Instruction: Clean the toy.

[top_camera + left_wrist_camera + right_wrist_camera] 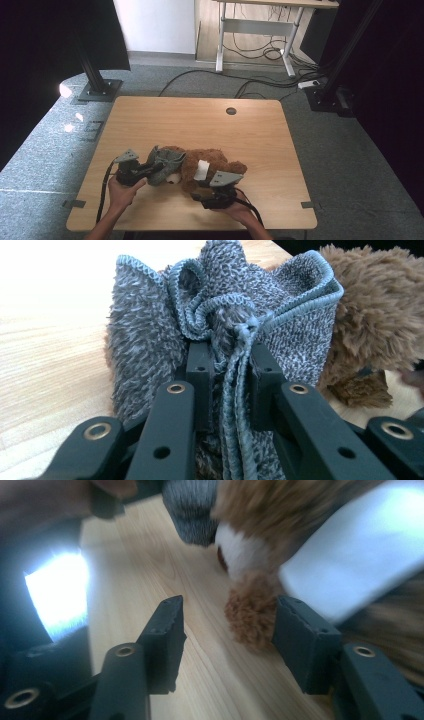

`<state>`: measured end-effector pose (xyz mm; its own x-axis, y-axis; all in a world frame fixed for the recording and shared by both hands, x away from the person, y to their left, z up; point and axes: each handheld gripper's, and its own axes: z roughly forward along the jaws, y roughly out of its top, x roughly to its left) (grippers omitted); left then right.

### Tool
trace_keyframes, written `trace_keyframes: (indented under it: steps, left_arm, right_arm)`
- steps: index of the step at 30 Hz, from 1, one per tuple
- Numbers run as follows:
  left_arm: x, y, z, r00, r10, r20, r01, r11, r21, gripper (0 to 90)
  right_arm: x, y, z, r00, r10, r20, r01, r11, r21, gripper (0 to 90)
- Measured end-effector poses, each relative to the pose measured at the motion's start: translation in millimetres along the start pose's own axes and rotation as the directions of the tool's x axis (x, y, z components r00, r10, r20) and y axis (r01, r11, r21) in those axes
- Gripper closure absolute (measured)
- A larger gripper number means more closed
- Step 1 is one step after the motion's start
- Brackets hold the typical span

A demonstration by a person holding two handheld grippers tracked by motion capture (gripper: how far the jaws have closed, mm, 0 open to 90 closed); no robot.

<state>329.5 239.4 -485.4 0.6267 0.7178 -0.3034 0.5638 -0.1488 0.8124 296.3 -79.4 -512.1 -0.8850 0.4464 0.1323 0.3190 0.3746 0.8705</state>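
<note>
**Grey cloth pinched at the bear's head, right jaws parted beside a paw**

A grey knitted cloth (pixel 220 325) with a stitched hem is seen bunched over the head end of a brown teddy bear (pixel 210 167), which lies on its side in the lower middle of the high view, on the near half of a wooden table (pixel 200 120). In the left gripper view the cloth takes up the centre of the frame; its gathered folds and hem are drawn together into a knot-like bunch just above the jaws, and brown fur is visible at the right edge. A white patch (pixel 201 170) is laid across the bear's middle.

The left gripper (pixel 227 367) is closed on the cloth: a twisted strand of hem is clamped between the two black jaws, which stand close together with only the fabric between them. In the high view this gripper is found at the lower left of the bear, held in the person's left hand (pixel 121 192).

The right gripper (pixel 227 630) is about half open. A small brown paw (pixel 252 617) lies between the jaws, close against the right-hand one and well clear of the left-hand one; no grip on it is made. Above the paw a white muzzle is seen, blurred. In the high view this gripper is placed at the bear's lower right edge.

A round hole (pixel 231 111) is set into the table's far side.
</note>
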Motion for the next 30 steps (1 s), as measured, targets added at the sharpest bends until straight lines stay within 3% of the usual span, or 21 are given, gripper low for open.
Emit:
trace_keyframes:
  steps: [2, 6, 9, 10, 12, 14, 16, 19, 24, 27, 30]
  left_arm:
    - [0.6, -1.0, 0.4, 1.0, -0.005, 0.005, 0.005, 1.0, -0.001, 75.5]
    - [2.6, 0.0, 2.1, 0.9999, -0.01, 0.006, 0.01, 1.0, 0.002, 75.4]
    - [3.9, 2.3, 4.4, 0.9998, -0.016, 0.01, 0.016, 0.9999, 0.005, 75.4]
    - [4.5, 3.1, 5.2, 0.9999, -0.014, 0.01, 0.014, 0.9999, 0.008, 75.4]
    - [6.0, 4.6, 7.8, 0.9997, -0.019, 0.014, 0.019, 0.9998, 0.011, 75.4]
    - [7.6, 6.7, 11.3, 0.9994, -0.028, 0.02, 0.027, 0.9995, 0.015, 75.4]
    - [7.9, 11.4, 16.9, 0.9995, -0.028, 0.017, 0.028, 0.9994, 0.021, 75.4]
    - [8.9, 19.4, 26.5, 0.9996, -0.024, 0.013, 0.024, 0.999, 0.037, 75.3]
    - [12.1, 30.0, 41.3, 0.9995, -0.028, 0.011, 0.028, 0.9982, 0.054, 75.3]
    - [13.3, 32.5, 42.7, 0.9995, -0.03, 0.009, 0.029, 0.9981, 0.055, 75.3]
    - [14.3, 32.7, 43.0, 0.9996, -0.028, 0.009, 0.027, 0.9978, 0.06, 75.3]
  right_arm:
    - [0.9, 0.7, 15.7, 0.9997, -0.005, 0.025, 0.005, 0.999, 0.034, 46.7]
    - [-1.6, 8.1, 35.8, 0.9963, 0.007, 0.085, -0.011, 0.999, 0.051, 50.0]
    - [-2.5, 8.9, 50.5, 0.9877, -0.029, 0.154, 0.012, 0.994, 0.105, 63.8]
    - [-5.1, 8.1, 53.0, 0.9877, -0.026, 0.154, 0.009, 0.994, 0.112, 66.4]
    - [-10.4, 7.2, 53.9, 0.9866, -0.035, 0.16, 0.017, 0.994, 0.11, 71.2]
    - [-14.9, 4.0, 55.2, 0.9806, -0.092, 0.173, 0.07, 0.989, 0.128, 73.2]
    - [-21.3, 2.9, 56.0, 0.9822, -0.07, 0.174, 0.049, 0.992, 0.12, 73.6]
    - [-29.5, 4.3, 58.7, 0.9783, -0.081, 0.191, 0.06, 0.992, 0.114, 73.7]
    - [-46.3, 7.7, 60.5, 0.9794, -0.056, 0.194, 0.039, 0.995, 0.093, 72.1]
    - [-47.9, 8.3, 50.5, 0.9808, -0.051, 0.188, 0.041, 0.997, 0.06, 66.8]
    - [-45.2, 12.9, 27.4, 0.9835, -0.038, 0.177, 0.041, 0.999, -0.011, 63.0]
